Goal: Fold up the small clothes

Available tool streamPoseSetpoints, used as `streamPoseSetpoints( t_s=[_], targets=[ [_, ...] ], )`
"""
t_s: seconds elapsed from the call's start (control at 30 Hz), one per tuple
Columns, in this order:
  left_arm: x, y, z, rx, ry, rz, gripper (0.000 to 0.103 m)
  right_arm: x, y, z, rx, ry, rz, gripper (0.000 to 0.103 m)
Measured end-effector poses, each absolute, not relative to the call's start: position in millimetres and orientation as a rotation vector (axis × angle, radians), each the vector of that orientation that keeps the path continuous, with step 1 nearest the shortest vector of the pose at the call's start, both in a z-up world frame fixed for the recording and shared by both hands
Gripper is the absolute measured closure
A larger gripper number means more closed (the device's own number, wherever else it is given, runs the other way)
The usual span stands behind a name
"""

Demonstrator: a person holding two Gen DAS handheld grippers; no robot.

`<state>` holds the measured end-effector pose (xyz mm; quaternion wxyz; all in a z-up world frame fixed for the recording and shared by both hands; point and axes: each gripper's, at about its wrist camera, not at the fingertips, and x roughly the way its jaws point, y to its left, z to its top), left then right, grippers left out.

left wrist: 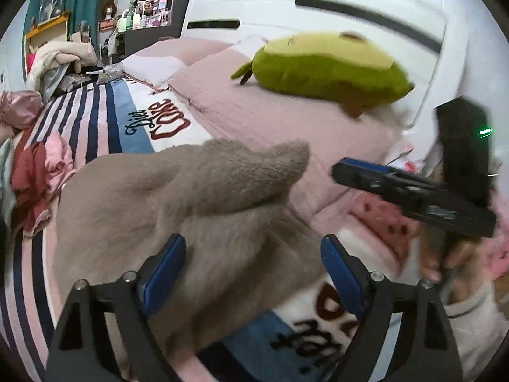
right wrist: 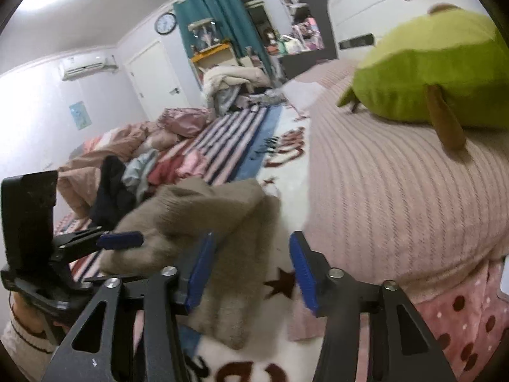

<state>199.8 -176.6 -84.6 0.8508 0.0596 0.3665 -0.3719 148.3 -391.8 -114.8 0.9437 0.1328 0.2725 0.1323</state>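
Item: taupe knit garment (left wrist: 178,210), fuzzy, small, lying crumpled on the bed (left wrist: 273,117). Rests on a striped blanket (left wrist: 95,121) with pink, white and navy bands, a blue band and red-and-black lettering. One bunched corner raised toward the pink quilted cover (right wrist: 397,197). Lower part spread flat over the white lettered area of the blanket.

Left tool (left wrist: 253,273): blue pads spread wide, nothing gripped. Garment lies between and beyond the fingers; contact with the left pad cannot be told. Seen from the right wrist view at far left (right wrist: 127,239), one blue finger lying against the garment's near edge.

Right tool (right wrist: 251,273): blue pads wide apart, nothing gripped. Left pad over the garment's right edge; right pad over bare blanket beside a dark red star print (right wrist: 281,283). Seen from the left wrist view at right (left wrist: 343,168), blurred, above the pink cover and apart from the garment.

Surroundings:
- Green plush toy (left wrist: 324,70) with brown parts, on the pink cover near the white headboard (left wrist: 318,9).
- Loose clothes pile (right wrist: 143,172) in red, pink, pale blue and black, on the blanket beyond the garment.
- Pink polka-dot fabric (right wrist: 461,324) at the bed's near right edge.
- Teal curtain (right wrist: 222,16), wall clock (right wrist: 165,23), air conditioner (right wrist: 87,67), white door (right wrist: 152,79) in the background.
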Motion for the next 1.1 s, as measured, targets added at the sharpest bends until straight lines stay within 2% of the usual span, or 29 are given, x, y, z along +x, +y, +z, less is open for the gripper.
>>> streamPoseSetpoints(
  t_s=[0.07, 0.13, 0.2, 0.27, 0.37, 0.43, 0.47, 0.6, 0.73, 0.97, 1.07, 1.1],
  targets=[
    [192.4, -163.0, -73.6, 0.095, 0.743, -0.783, 0.019, 151.7, -381.6, -104.7, 0.252, 0.533, 0.298, 0.038],
    [187.0, -138.6, -63.3, 0.093, 0.709, -0.732, 0.018, 158.0, -362.5, -90.1, 0.220, 0.516, 0.339, 0.036],
    [186.2, -113.7, -59.5, 0.090, 0.688, -0.672, 0.017, 165.9, -346.6, -80.9, 0.193, 0.508, 0.379, 0.028],
    [191.6, -90.8, -61.0, 0.073, 0.696, -0.614, 0.017, 181.1, -324.6, -72.8, 0.159, 0.523, 0.429, 0.026],
    [198.9, -63.3, -72.4, 0.011, 0.733, -0.583, 0.017, 209.3, -303.9, -79.2, 0.124, 0.629, 0.442, 0.028],
    [204.2, -52.1, -83.5, -0.027, 0.758, -0.575, 0.017, 226.7, -297.7, -95.9, 0.078, 0.728, 0.356, 0.060],
    [206.0, -48.9, -89.8, -0.044, 0.770, -0.575, 0.017, 226.9, -299.5, -101.4, 0.069, 0.751, 0.332, 0.085],
    [209.4, -42.0, -101.2, -0.088, 0.790, -0.600, 0.017, 207.2, -326.9, -128.7, 0.150, 0.804, 0.351, 0.090],
    [218.1, -45.9, -104.8, -0.110, 0.803, -0.619, 0.017, 181.7, -342.7, -163.3, 0.153, 0.869, 0.327, 0.092],
    [245.1, -59.9, -121.7, -0.177, 0.866, -0.669, 0.017, 171.4, -339.4, -173.1, 0.130, 0.931, 0.372, 0.091],
    [258.1, -59.6, -125.4, -0.211, 0.890, -0.699, 0.017, 179.9, -344.0, -160.2, 0.114, 0.958, 0.366, 0.081],
    [263.3, -59.5, -125.8, -0.212, 0.896, -0.701, 0.017, 184.7, -346.4, -153.3, 0.114, 0.953, 0.365, 0.069]
  ],
)
